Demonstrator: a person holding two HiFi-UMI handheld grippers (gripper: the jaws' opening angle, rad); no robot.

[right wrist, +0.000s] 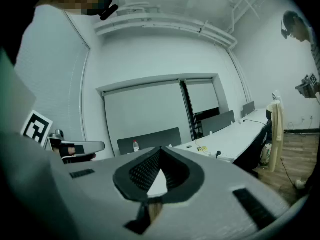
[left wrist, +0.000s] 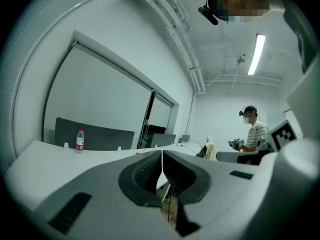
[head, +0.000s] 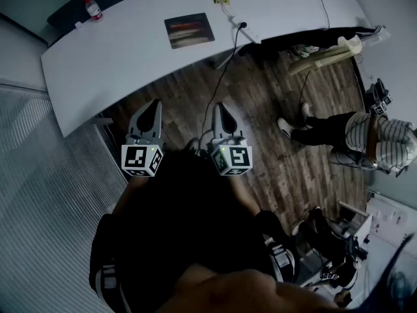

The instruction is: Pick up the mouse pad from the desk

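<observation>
My left fingers (left wrist: 145,175) are pressed together with nothing between them; my right fingers (right wrist: 142,172) are the same, empty. Both hang over the wood-plank floor (head: 273,129), well short of the table (head: 117,54).

Mouse pad (head: 189,30): thin dark rectangle, flat near the table's middle, well apart from the bottle (head: 93,8).

Risk, my judgement: the white top looks smooth and hard and the pad lies flush, so I may skid it rather than catch an edge. The black cable (head: 225,77) hanging off the near side could snag.

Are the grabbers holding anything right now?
No. The left gripper and the right gripper are both shut on nothing; the mouse pad lies untouched on the desk.
</observation>
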